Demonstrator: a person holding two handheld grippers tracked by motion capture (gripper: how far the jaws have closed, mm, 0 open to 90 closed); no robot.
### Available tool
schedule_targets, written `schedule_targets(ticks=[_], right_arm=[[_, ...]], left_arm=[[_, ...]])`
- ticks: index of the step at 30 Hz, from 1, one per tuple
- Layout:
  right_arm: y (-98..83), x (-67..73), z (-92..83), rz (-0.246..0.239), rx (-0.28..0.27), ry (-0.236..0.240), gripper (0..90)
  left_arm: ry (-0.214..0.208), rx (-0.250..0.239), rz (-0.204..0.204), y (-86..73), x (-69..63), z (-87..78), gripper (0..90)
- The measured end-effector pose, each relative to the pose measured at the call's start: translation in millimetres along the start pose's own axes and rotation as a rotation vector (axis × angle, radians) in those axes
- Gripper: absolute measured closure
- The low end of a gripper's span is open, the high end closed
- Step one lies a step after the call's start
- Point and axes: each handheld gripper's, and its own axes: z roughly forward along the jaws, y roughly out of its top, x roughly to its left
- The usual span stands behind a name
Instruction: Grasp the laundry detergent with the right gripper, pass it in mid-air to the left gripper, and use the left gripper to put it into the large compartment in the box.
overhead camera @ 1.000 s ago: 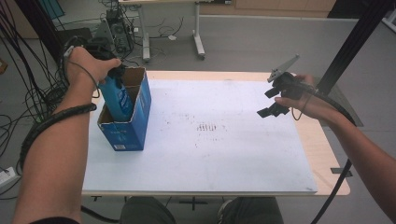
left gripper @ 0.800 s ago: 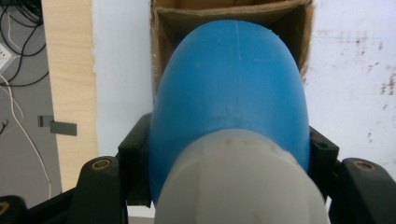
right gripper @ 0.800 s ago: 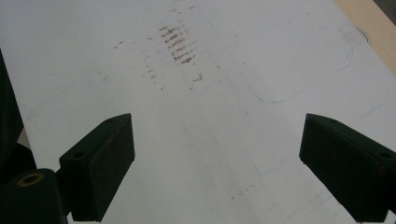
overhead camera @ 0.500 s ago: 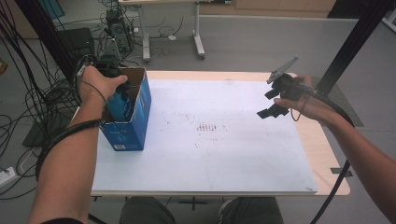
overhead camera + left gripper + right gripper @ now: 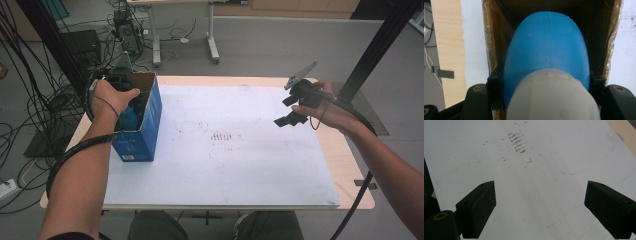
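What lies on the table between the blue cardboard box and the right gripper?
Nothing stands there. In the high view, the white mat between the box and the right gripper carries just a patch of reddish-brown marks.

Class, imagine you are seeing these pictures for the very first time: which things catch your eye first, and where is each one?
First, the blue plastic bottle with a white cap, clamped in the left gripper and lowered into the open blue cardboard box at the table's left edge. Next, the right gripper hanging open over the stained white sheet near the right side.
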Motion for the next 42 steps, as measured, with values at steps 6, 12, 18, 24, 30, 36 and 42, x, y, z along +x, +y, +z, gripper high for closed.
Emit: schedule_targets(ticks=[6,12,18,24,30,36,42], right_arm=[[0.3,-1.0,0.5,0.002,-0.004,-0.001,10.4],[-1.1,-1.9,2.0,0.005,0.002,-0.001,10.4],[0.0,-2.8,1.4,0.006,-0.006,-0.007,10.4],[-0.3,-2.9,1.6,0.007,-0.005,-0.008,10.4],[-1.0,-3.9,0.0,0.008,-0.009,-0.016,10.4],[-1.9,-5.3,-0.9,0.014,-0.008,-0.021,10.4],[-3.3,-6.4,-2.0,0.019,-0.008,-0.024,10.4]], left_arm=[[0.002,-0.002,0.01,0.1,-3.5,4.7,37.4],[0.0,0.001,0.016,-0.2,-4.1,10.6,37.3],[-0.002,0.004,0.022,-1.2,-4.9,17.5,37.3],[0.002,0.004,0.028,-2.6,-4.1,21.4,37.3],[-0.008,0.002,0.029,-4.2,-1.3,22.0,37.2],[-0.008,0.0,0.03,-4.6,-1.1,22.2,37.2],[-0.007,0.001,0.031,-4.0,-2.0,22.4,37.2]])
